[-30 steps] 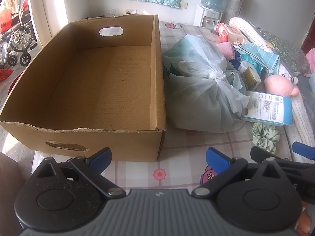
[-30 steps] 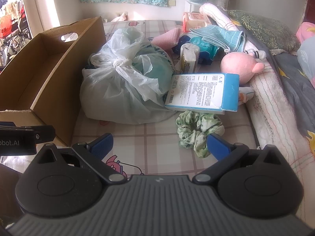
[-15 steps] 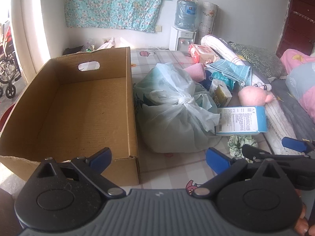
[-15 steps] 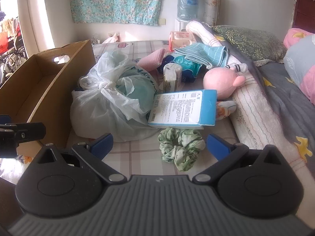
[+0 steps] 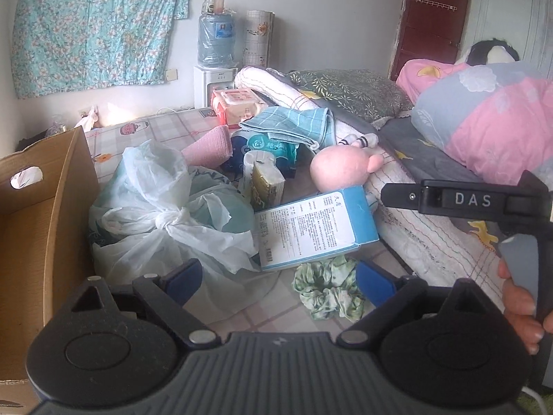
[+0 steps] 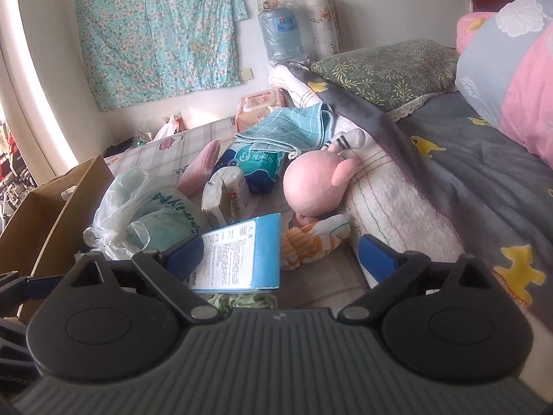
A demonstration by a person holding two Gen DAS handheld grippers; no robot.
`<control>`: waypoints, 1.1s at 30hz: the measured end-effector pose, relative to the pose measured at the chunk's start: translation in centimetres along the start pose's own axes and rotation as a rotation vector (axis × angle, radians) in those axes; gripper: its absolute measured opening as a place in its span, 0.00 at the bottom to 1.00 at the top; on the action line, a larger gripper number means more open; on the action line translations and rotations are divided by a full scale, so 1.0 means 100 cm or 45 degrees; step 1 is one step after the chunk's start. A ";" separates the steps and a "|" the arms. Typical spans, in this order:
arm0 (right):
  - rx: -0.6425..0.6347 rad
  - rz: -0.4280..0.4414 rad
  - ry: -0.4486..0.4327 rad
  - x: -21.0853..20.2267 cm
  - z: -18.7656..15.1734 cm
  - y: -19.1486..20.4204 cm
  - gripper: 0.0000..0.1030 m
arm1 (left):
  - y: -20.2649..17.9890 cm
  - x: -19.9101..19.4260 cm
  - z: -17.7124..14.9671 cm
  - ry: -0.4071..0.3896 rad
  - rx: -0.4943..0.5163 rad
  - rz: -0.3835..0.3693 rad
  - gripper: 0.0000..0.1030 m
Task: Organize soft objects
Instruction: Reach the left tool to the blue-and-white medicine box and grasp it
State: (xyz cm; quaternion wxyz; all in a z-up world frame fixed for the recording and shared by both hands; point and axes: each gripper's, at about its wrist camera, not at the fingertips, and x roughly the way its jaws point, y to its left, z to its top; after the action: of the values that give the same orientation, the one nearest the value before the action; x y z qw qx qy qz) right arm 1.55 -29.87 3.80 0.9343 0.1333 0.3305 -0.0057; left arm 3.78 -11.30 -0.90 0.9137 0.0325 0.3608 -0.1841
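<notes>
I judge the task as hardly begun. The cardboard box [image 5: 41, 228] at the left shows only bare floor in the part I can see, and all the soft things are outside it, in a heap on the checked cloth that covers the surface beside the bed [image 6: 466, 186].

In this heap I see the tied plastic bag [image 5: 166, 221] just beside the box wall, the pink plush toy [image 6: 318, 186] leaning against the bed edge, the blue towel [image 6: 290, 126] behind it, a pink cloth [image 5: 207, 147], and the green scrunchie [image 5: 328, 287]. The blue-and-white carton [image 5: 314, 228] lies partly over the scrunchie and touches the bag. It is stiff, so I am not sure it belongs to the job.

The left tongs [image 5: 280, 276] are wide, the jaws are closing a little, and nothing is between them. In the left view the scrunchie is at about 1 o'clock, very near the right fingertip, and the bag is at 11 o'clock.

The right tongs [image 6: 280, 252] are also wide, closing a little, and empty. In the right view the plush toy is at 12 o'clock, a short way ahead. The carton is low at 11 o'clock, close to the left fingertip. The scrunchie is nearly hidden under the tongs body.

I think everything is still to be carried into the box.
</notes>
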 end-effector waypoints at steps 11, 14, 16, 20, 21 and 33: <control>-0.003 0.170 0.167 0.087 0.014 -0.001 0.60 | -0.009 0.058 -0.001 0.160 -0.055 -0.036 0.47; 0.006 0.192 0.201 0.103 0.014 -0.005 0.55 | -0.010 0.070 -0.001 0.198 -0.053 -0.036 0.36; 0.032 0.217 0.232 0.110 0.013 -0.009 0.48 | -0.011 0.077 -0.001 0.213 -0.043 -0.032 0.32; 0.097 0.314 0.257 0.111 0.011 -0.017 0.34 | -0.017 0.087 -0.003 0.240 -0.012 -0.038 0.28; 0.104 0.333 0.256 0.109 0.010 -0.017 0.30 | -0.018 0.089 -0.003 0.247 -0.007 -0.039 0.27; 0.128 0.546 0.219 0.070 0.012 -0.010 0.20 | -0.016 0.084 -0.010 0.281 -0.002 -0.067 0.29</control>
State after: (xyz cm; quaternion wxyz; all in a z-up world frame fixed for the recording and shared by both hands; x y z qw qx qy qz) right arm 7.64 -30.61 0.14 0.8747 0.2468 0.3724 0.1878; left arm 8.17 -15.17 -7.17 0.8633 0.0422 0.4600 -0.2030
